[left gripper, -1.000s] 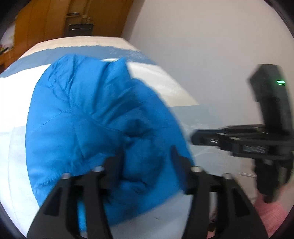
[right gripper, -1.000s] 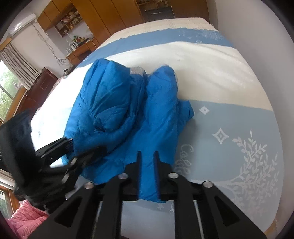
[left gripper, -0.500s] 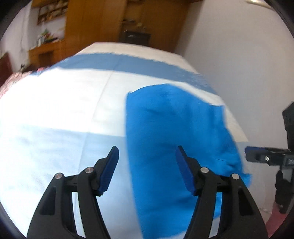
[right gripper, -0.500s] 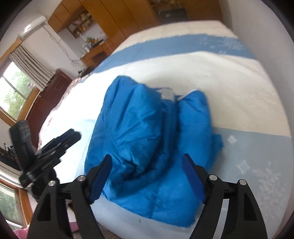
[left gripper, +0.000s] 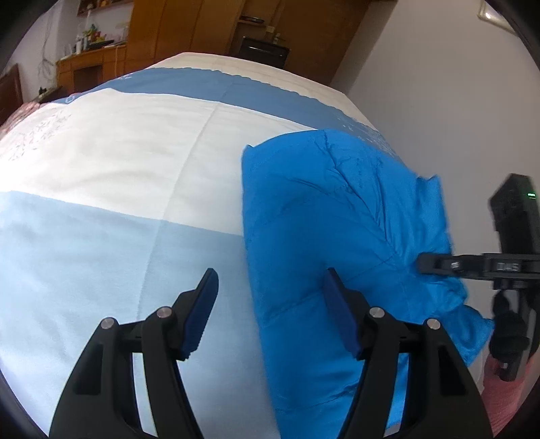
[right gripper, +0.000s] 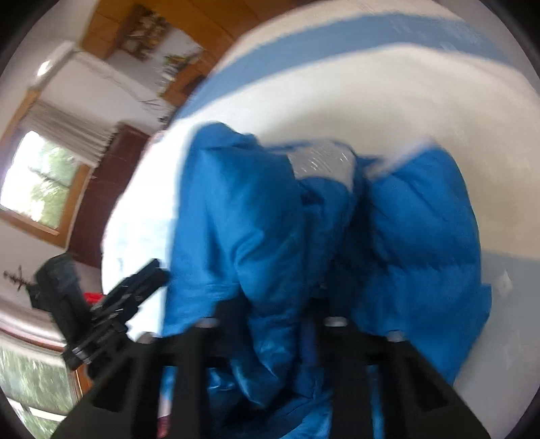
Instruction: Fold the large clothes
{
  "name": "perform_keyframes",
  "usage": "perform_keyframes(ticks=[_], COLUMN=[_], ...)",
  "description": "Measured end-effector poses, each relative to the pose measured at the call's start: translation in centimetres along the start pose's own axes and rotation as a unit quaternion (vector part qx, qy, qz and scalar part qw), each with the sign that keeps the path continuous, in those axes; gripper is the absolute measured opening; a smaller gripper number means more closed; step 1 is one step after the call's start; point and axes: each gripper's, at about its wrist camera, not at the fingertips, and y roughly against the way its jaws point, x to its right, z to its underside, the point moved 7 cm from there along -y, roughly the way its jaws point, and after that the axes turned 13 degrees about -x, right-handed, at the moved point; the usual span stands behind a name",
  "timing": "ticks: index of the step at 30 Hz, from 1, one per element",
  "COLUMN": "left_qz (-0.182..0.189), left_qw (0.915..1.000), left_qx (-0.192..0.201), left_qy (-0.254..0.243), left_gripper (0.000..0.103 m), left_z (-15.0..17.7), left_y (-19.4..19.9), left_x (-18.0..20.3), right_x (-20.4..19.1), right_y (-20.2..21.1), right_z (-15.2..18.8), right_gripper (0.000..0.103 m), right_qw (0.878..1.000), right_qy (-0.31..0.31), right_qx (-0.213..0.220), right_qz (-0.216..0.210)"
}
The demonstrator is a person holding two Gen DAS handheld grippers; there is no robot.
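Note:
A bright blue padded jacket (left gripper: 324, 229) lies bundled on the bed, at the right in the left wrist view and filling the middle of the blurred right wrist view (right gripper: 270, 236). My left gripper (left gripper: 270, 300) is open and empty, its right finger over the jacket's near left edge. My right gripper (right gripper: 280, 317) has its jaws spread apart with jacket fabric bulging between them; it also shows in the left wrist view (left gripper: 438, 265), its tip against the jacket's right side. A grey lining patch (right gripper: 320, 162) shows at the jacket's far end.
The bed cover (left gripper: 118, 169) has white and light blue bands. A white wall (left gripper: 438, 84) runs along the bed's right side. Wooden cabinets (left gripper: 189, 30) stand beyond the bed. A window (right gripper: 40, 182) and a dark wardrobe (right gripper: 108, 189) are to the left.
My left gripper let go of the jacket and swung left, opening wide. My right gripper opened from shut and pushed forward into the jacket.

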Motion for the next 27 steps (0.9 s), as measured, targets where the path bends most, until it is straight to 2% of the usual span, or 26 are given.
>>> perform_keyframes(ticks=[3,7,10,13,15,20,23,27], left_qz=[0.015,0.021,0.03,0.037,0.034,0.033,0.025,0.009], left_qw=[0.9997,0.9978,0.9958,0.9942,0.9936,0.9924,0.9907,0.9892], left_qx=[0.021,0.058,0.07,0.052,0.032,-0.025,-0.03,-0.029], left_qy=[0.004,-0.023,-0.052,-0.087,-0.103,-0.116,-0.131,-0.143], left_gripper=[0.063,0.063,0.064,0.064,0.064,0.064,0.065,0.065], left_z=[-0.3,-0.1,0.4,1.2,1.5,2.6,3.0,4.0], left_y=[1.9,4.6,5.6,4.5,2.9,-1.6,-3.0,-4.4], left_x=[0.5,3.0,5.7,8.5,9.8,10.9,11.1,10.9], right_x=[-3.1,-5.5,-4.8,-2.3,0.6,6.4,9.3,10.8], right_y=[3.0,7.6,10.3,11.5,11.3,7.5,5.4,3.3], right_z=[0.7,2.7,4.4,5.5,6.5,8.4,9.4,9.7], right_gripper=[0.012,0.01,0.01,0.01,0.01,0.011,0.016,0.018], right_qw=[0.998,0.992,0.99,0.99,0.992,0.995,0.995,0.993], right_qy=[0.049,0.087,0.078,0.051,0.02,-0.047,-0.069,-0.076], right_qx=[0.035,0.082,0.108,0.121,0.114,0.077,0.072,0.085], right_qz=[0.02,0.031,0.042,0.049,0.053,0.046,0.031,0.012])
